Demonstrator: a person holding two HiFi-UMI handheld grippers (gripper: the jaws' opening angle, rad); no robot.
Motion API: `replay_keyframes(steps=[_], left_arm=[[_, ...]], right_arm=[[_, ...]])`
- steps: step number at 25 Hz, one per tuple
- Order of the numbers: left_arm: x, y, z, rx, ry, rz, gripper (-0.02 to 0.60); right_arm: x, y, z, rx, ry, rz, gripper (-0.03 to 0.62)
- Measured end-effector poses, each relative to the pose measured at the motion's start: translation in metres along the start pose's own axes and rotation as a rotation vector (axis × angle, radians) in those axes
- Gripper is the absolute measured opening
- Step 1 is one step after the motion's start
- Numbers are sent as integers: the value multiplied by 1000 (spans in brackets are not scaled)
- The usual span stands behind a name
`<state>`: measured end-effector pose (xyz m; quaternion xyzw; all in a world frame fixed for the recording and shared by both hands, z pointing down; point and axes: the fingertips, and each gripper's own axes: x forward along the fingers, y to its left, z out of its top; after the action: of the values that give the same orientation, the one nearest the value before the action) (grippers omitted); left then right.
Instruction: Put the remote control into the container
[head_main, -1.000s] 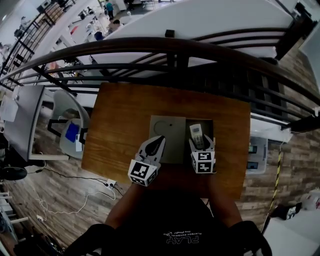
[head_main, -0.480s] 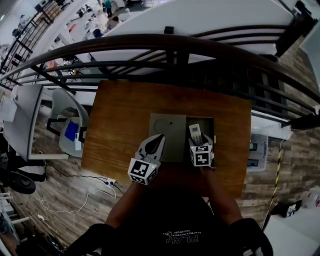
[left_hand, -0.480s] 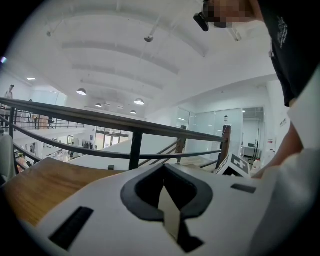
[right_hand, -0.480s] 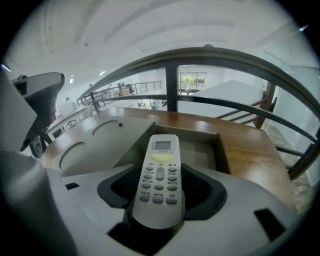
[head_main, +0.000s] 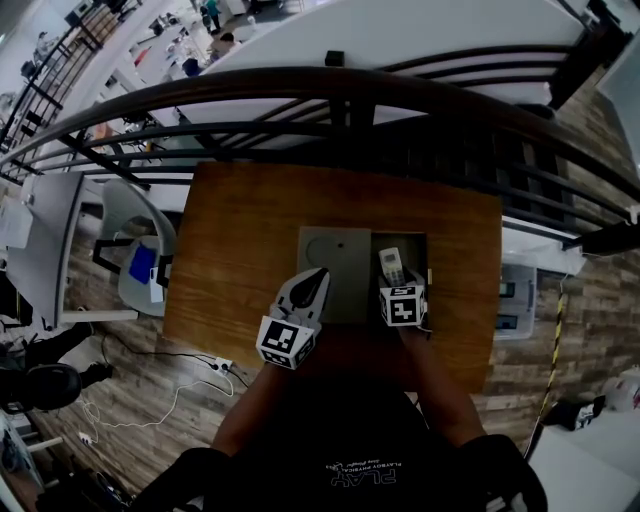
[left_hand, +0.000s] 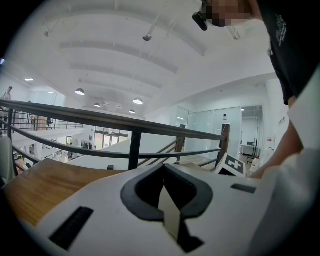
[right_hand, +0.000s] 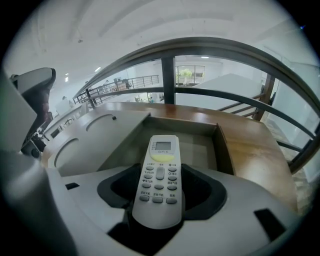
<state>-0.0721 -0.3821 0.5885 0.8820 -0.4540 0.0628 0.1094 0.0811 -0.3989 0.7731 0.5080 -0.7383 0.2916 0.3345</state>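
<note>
My right tongs (head_main: 396, 288) are pinching the remote control (right_hand: 159, 180) by its lower end. The buttons face up and the display end juts forward past the jaws. From the head view the remote hangs over the open well of the container (head_main: 422, 250), a grey box on the wooden counter (head_main: 250, 230). The near-end grip looks deliberate to me: it leaves most of the body free, so the far tip can go down into the well first without the jaws fouling the wall. I cannot tell whether the tip is touching the container floor yet.

My left tongs (left_hand: 167, 212) are pressed together with nothing between them. They are parked just beside the near edge of the flat grey panel (head_main: 335, 262) that adjoins the well. I judge they wait there to steady the box if it slides. What remains, I think, is to lower the remote, spread the right jaws and draw back clear of the rim.
</note>
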Motion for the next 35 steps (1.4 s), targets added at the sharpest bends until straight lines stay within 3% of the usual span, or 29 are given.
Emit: replay_keyframes(steps=[13, 23, 28, 35], left_arm=[[-8, -2, -1, 13, -7, -35, 5], [-11, -9, 17, 57, -21, -34, 5], [-24, -14, 39, 109, -50, -21, 5], [-37, -23, 71, 126, -120, -25, 5]], right_arm=[[-13, 16, 19, 2, -76, 34, 270], [-105, 34, 100, -53, -378, 35, 268], [-157, 48, 127, -85, -588, 46, 261], [-220, 62, 152, -157, -805, 10, 133]])
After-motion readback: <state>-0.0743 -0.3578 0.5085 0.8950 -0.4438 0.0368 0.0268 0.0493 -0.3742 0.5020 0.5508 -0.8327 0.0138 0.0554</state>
